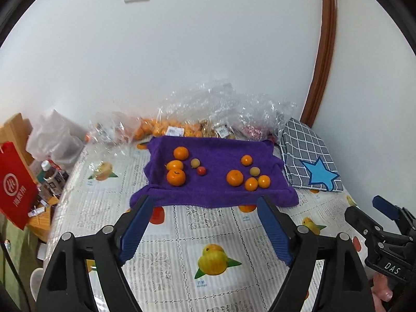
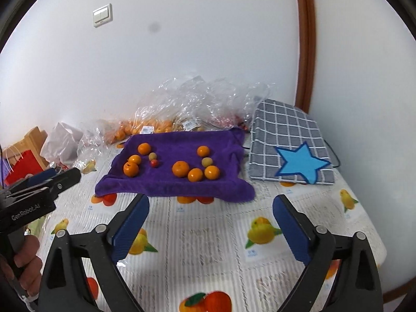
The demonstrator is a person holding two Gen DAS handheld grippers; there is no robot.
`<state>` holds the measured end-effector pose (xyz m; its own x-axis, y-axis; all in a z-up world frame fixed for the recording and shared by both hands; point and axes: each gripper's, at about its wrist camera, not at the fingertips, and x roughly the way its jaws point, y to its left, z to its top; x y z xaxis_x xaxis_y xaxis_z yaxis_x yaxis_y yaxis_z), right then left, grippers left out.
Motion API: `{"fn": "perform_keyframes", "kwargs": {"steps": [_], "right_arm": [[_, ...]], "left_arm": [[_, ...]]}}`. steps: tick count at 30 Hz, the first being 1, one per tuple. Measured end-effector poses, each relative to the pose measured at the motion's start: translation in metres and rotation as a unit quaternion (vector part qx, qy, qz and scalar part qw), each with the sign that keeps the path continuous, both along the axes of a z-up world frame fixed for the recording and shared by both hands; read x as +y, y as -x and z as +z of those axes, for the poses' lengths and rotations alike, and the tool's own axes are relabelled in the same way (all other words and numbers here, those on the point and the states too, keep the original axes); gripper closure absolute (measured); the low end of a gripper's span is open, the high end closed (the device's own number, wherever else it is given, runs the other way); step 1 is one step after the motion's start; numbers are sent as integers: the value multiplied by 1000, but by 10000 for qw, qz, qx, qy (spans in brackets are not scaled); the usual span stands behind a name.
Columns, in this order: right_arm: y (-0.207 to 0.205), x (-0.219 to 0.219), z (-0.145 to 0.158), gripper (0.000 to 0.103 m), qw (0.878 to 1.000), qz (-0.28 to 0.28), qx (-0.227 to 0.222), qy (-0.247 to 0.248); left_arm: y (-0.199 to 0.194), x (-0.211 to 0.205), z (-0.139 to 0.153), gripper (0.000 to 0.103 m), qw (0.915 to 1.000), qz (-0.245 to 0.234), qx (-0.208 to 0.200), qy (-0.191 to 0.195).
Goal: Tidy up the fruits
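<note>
Nine round fruits lie on a purple terry-cloth towel (image 1: pixel 215 182), straight ahead of both sets of fingers and beyond their tips. The left cluster comprises three smooth orange mandarins (image 1: pixel 176 177), one small pale-yellow round fruit (image 1: pixel 195 163) and one small red round fruit (image 1: pixel 201 170). The right cluster comprises four orange mandarins (image 1: pixel 234 178) around a second pale-yellow fruit (image 1: pixel 255 171). The two clusters are well apart, with bare pile between them.

The towel has a soft, fuzzy surface; its near edge is rumpled and droops just past the fingertips. It rests on a white lace-textured tablecloth printed with fruit pictures (image 1: pixel 182 234) — a broad open strip of this cloth lies under and between the fingers.

The left gripper (image 1: pixel 205 204) is released, its blue ribbed pads (image 1: pixel 136 227) spread wide and holding nothing. The right gripper (image 2: pixel 211 202) is likewise spread wide and empty. In the left wrist view its body reads "DAS"; in the right wrist view the left unit reads "GenRobot.AI".

Right of the towel lies a folded grey checked cloth with a blue star patch (image 2: pixel 286 143). Behind it — crinkled clear plastic bags of fruit with white labels (image 1: pixel 182 122), print unreadable. Far left stands a red paper bag with a white circular logo (image 1: pixel 14 184).
</note>
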<state>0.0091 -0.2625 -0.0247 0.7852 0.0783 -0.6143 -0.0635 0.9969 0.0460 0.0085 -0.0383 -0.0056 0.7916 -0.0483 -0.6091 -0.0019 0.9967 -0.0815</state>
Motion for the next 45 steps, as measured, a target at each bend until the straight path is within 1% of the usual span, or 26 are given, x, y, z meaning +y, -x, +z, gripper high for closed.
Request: {"fn": "perform_keyframes", "kwargs": {"steps": [4, 13, 21, 45], "right_arm": [[16, -4, 8, 7, 9998, -88, -111, 146], [36, -16, 15, 7, 9995, -158, -261, -28], [40, -22, 10, 7, 9995, -205, -234, -83], [42, -19, 8, 8, 9994, -244, -240, -46]], "left_arm": [[12, -7, 5, 21, 9999, -2, -95, -91], [29, -17, 11, 21, 9994, 30, -255, -251], [32, -23, 11, 21, 9991, 19, -277, -306], [34, -19, 13, 20, 9993, 68, -282, -219]]}}
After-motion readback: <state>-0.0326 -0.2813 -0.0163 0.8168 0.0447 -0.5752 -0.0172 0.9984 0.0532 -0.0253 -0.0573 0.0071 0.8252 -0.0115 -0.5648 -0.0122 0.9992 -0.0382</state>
